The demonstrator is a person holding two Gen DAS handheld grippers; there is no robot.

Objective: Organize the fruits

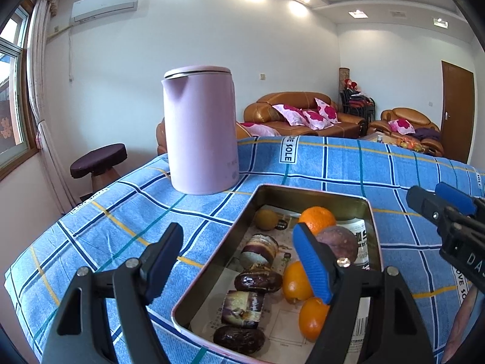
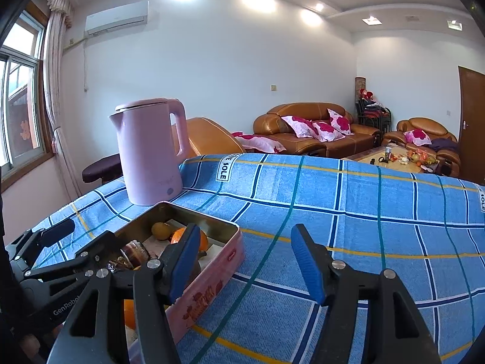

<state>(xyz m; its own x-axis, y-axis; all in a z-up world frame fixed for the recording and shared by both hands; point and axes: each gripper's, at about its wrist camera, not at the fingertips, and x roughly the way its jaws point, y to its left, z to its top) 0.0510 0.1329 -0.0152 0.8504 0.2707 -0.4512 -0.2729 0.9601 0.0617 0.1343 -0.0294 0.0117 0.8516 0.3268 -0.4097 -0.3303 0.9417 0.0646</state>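
A pink metal tin (image 1: 303, 192) lies on the blue checked cloth and holds three oranges (image 1: 316, 217), a purple round fruit (image 1: 339, 239), a yellow-brown fruit (image 1: 265, 219) and several dark pastries (image 1: 257, 280). My left gripper (image 1: 238, 261) is open and hangs over the tin's left wall, one finger outside and the blue-padded finger above the oranges. My right gripper (image 2: 244, 262) is open over bare cloth just right of the tin (image 2: 209, 291), gripping nothing. Each gripper shows in the other's view: the right gripper (image 1: 436, 197) and the left gripper (image 2: 78, 236).
A tall pink kettle (image 1: 200, 130) stands on the cloth right behind the tin's far left corner. The table's far edge drops off behind it, with a dark stool (image 1: 98, 160) beyond. Open cloth (image 2: 363, 212) stretches to the right of the tin.
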